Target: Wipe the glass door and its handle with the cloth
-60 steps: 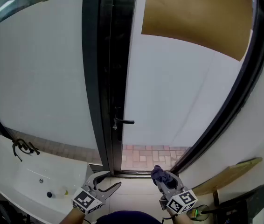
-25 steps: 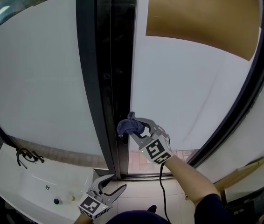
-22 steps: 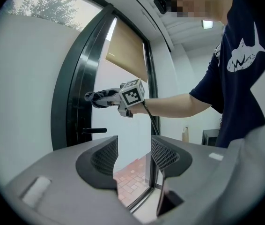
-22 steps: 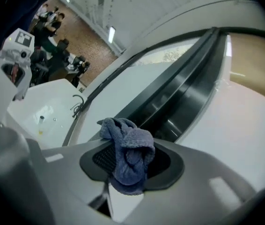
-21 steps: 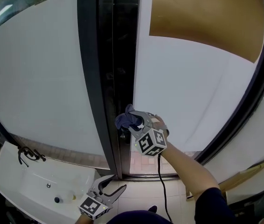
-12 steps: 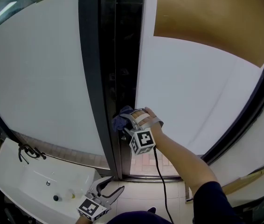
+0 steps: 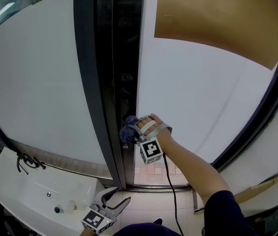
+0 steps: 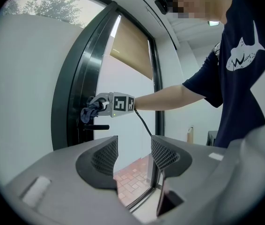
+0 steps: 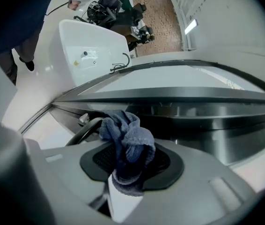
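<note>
Right gripper (image 7: 131, 130), jaws pinching the bunched blue cloth (image 7: 127, 132), sits at the door's dark edge, the lever handle (image 8: 97, 126) just beneath the cloth and lying level along the glass door (image 7: 193, 92), well away from the left gripper (image 7: 110, 204), spread empty down low

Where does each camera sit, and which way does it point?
Head view: on the person's head, facing the glass door; shows the right arm, right gripper and left gripper.
Left gripper view: held low, looking up past its open fingers at the door; shows the person's torso.
Right gripper view: at the handle, facing its fingers shut on the cloth.
All share the cloth.
</note>
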Tool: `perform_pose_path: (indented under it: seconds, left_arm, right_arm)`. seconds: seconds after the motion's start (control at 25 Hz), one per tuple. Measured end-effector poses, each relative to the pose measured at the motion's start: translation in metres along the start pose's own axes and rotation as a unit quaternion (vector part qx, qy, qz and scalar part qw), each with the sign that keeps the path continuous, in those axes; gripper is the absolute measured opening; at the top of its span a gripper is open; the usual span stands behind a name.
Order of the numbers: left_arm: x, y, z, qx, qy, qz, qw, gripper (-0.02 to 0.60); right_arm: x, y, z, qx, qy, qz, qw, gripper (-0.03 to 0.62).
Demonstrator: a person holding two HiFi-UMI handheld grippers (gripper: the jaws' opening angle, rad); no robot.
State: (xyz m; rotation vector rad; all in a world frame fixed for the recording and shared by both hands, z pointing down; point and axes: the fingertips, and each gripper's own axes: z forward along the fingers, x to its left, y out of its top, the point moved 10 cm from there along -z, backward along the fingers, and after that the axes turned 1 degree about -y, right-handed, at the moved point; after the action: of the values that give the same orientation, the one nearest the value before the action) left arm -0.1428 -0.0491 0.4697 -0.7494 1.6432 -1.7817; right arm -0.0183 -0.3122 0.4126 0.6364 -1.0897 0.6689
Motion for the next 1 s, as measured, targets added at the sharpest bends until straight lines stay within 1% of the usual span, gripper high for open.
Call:
perform_pose_path:
  seconds: [0.16, 0.24, 0.36, 0.48, 0.64, 0.8, 1.0]
  left_arm:
    - [-0.003, 0.002, 0.004, 0.013, 0.001, 0.000, 0.9999, 0.216]
    - [-0.006, 0.006, 0.009, 0.004, -0.010, 0.001, 0.9999, 0.216]
    - [-0.011, 0.007, 0.013, -0.003, -0.024, 0.002, 0.9997, 0.216]
    - [-0.014, 0.004, 0.018, 0.000, -0.033, 0.006, 0.9994, 0.216]
    - [-0.017, 0.008, 0.024, 0.001, -0.042, 0.004, 0.9991, 0.216]
    - [-0.018, 0.010, 0.029, 0.000, -0.052, 0.006, 0.9986, 0.216]
    - [-0.014, 0.004, 0.029, 0.002, -0.054, 0.014, 0.9984, 0.216]
  right_arm:
    - [0.005, -0.025, -0.014, 0.028, 0.002, 0.018, 0.999, 0.140]
    - [0.005, -0.039, -0.026, 0.037, 0.006, 0.033, 0.999, 0.140]
    - [0.011, -0.060, -0.042, 0.055, -0.001, 0.032, 0.998, 0.140]
    - [0.017, -0.077, -0.062, 0.065, 0.000, 0.057, 0.996, 0.140]
    - [0.030, -0.103, -0.086, 0.087, 0.001, 0.078, 0.993, 0.140]
    - [0.042, -0.136, -0.111, 0.120, -0.008, 0.079, 0.990, 0.140]
    - [0.054, -0.170, -0.144, 0.159, -0.011, 0.101, 0.982, 0.140]
